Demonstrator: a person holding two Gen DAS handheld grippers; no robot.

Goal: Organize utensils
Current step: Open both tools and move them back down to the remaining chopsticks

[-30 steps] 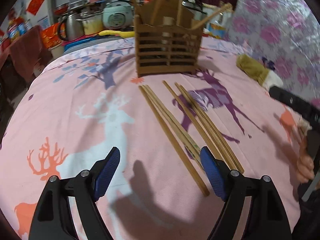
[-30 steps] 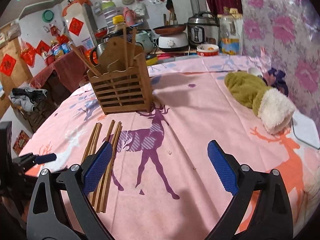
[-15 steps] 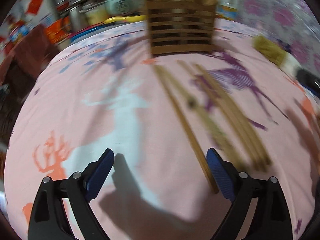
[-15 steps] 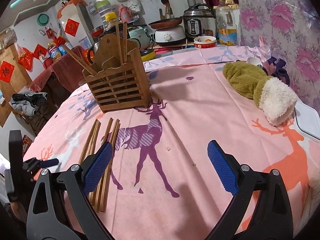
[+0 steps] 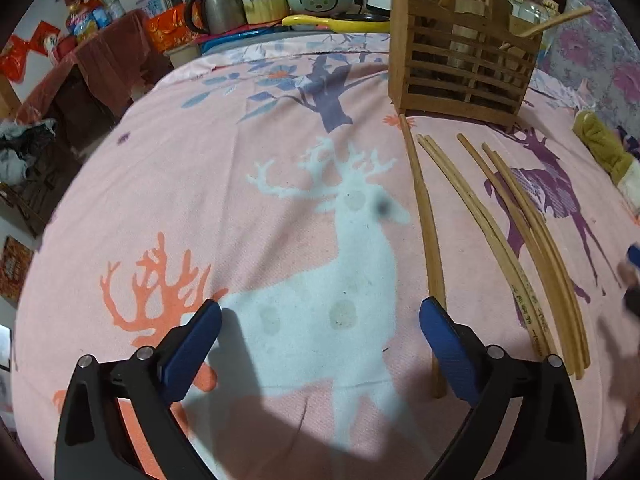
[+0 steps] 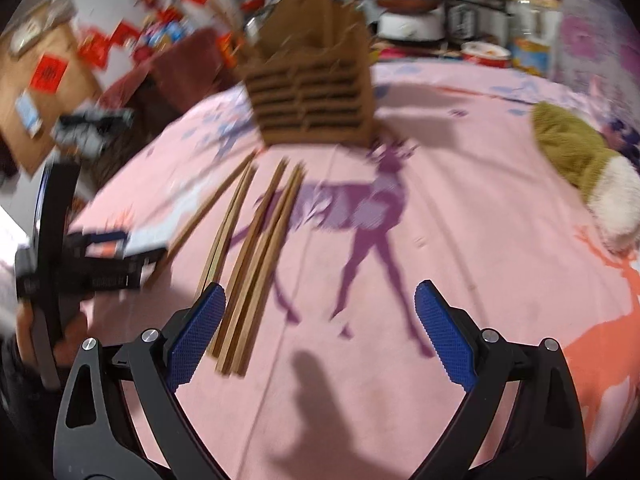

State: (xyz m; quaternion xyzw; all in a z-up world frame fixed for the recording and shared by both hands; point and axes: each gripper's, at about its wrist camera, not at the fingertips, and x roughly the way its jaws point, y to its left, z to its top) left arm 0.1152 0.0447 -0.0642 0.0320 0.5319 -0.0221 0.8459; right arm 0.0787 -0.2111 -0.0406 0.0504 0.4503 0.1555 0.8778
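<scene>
While I look down: my two grippers hang over the pink cloth (image 5: 200,168).
Left gripper (image 5: 320,328): fingers wide, just been opening, nothing between them.
Right gripper (image 6: 318,320): fingers wide, nothing held.
Chopsticks (image 5: 492,236): flat on the cloth in front of the rack (image 5: 460,68); one lies under my left gripper's right finger.
Rack: more sticks stand inside.

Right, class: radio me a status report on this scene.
Left gripper and right gripper open, empty, left's jaws just widened. Chopsticks loose on cloth before wooden holder. Nothing blocking.
</scene>
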